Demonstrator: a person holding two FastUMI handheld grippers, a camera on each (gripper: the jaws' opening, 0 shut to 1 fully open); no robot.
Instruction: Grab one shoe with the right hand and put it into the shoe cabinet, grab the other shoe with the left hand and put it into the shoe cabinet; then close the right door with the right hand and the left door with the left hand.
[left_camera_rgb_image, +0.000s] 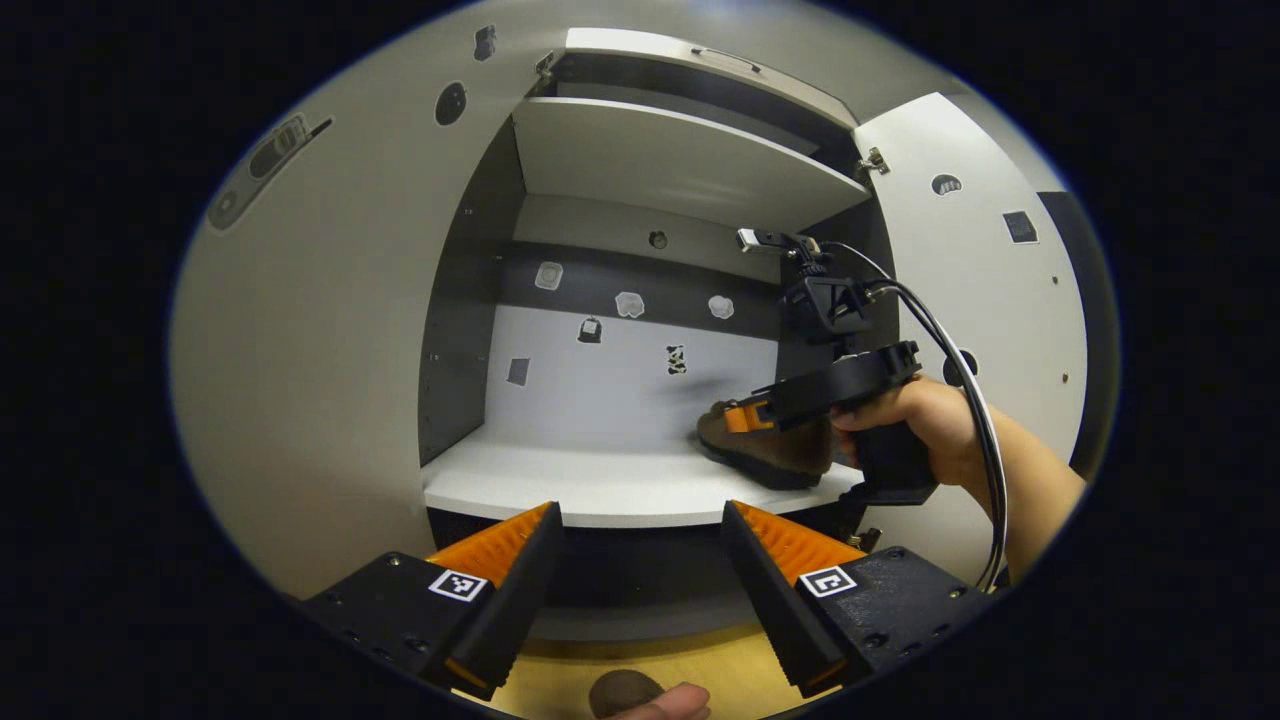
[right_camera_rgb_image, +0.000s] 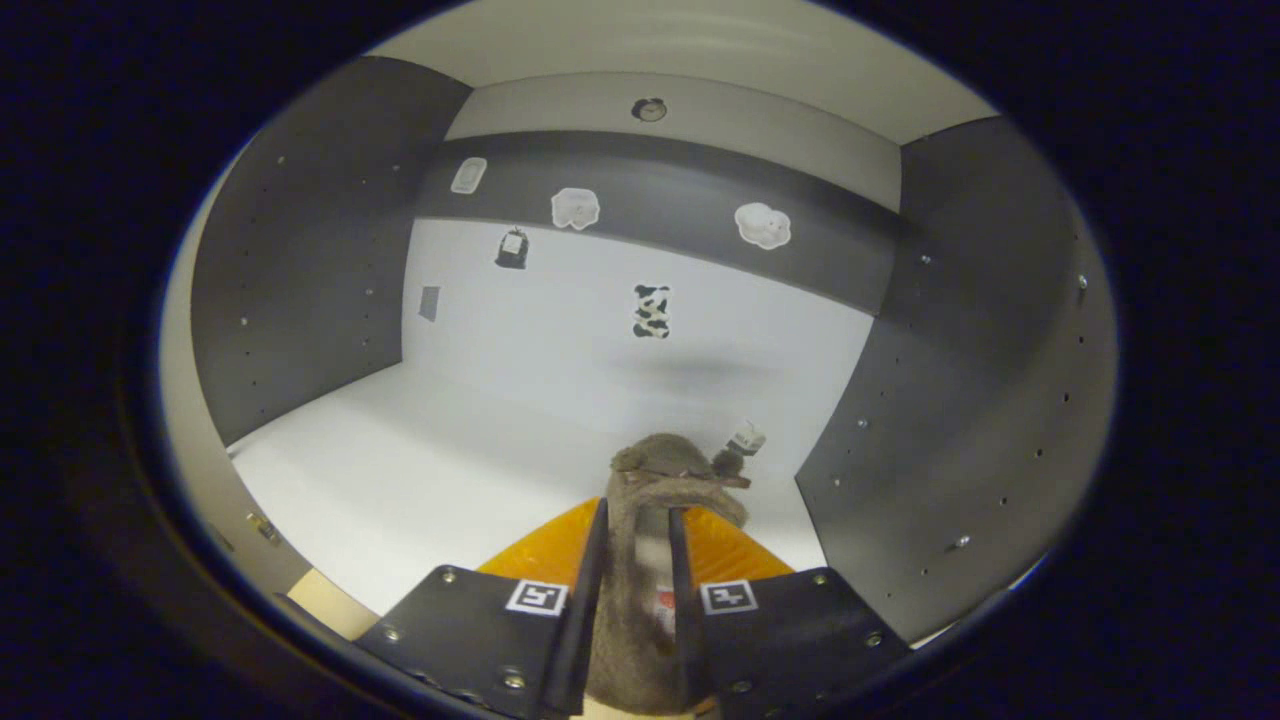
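At the bottom of the left gripper view the left gripper (left_camera_rgb_image: 640, 560) is held level, fingers wide apart. At right of centre a hand (left_camera_rgb_image: 925, 420) grips the right gripper (left_camera_rgb_image: 745, 415); its fingers (right_camera_rgb_image: 585, 590) pinch a brown shoe (right_camera_rgb_image: 640, 590).

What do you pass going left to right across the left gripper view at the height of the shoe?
Open pale grey left cabinet door → dark inner side panel → white shelf back wall → brown suede shoe → right gripper clamped on it → hand → open right door.

Test booth: sticker-dotted shoe cabinet (left_camera_rgb_image: 640, 170), doors open.
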